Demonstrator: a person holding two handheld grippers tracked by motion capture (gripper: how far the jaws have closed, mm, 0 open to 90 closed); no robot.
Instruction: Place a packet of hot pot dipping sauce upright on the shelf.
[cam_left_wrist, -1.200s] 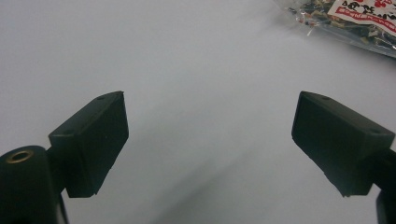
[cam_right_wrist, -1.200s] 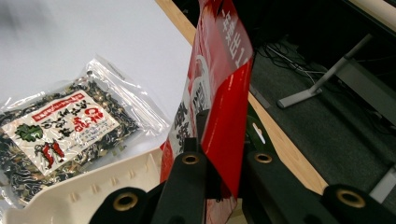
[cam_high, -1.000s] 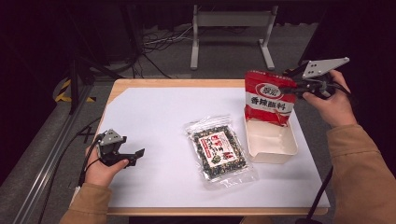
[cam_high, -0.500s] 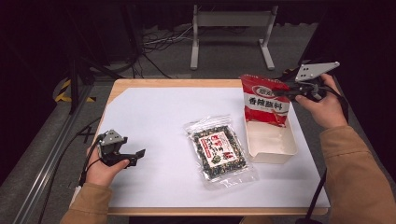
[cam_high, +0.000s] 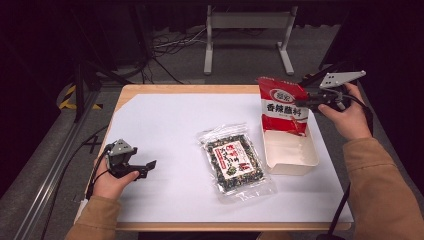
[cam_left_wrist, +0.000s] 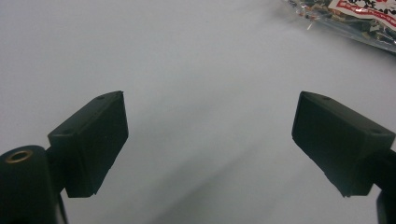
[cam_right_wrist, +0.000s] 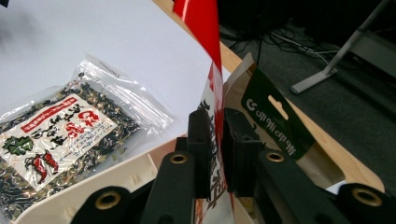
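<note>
While the right gripper (cam_high: 314, 101) has just been easing its jaws apart with the red seasoning packet (cam_high: 284, 106) between them, the packet stands upright in the far end of the white tray (cam_high: 292, 162). Let go now, it may topple out over the tray's rim, since nothing props it. The left gripper (cam_high: 142, 166) rests wide open and empty, near the seaweed bag (cam_high: 234, 162).
</note>
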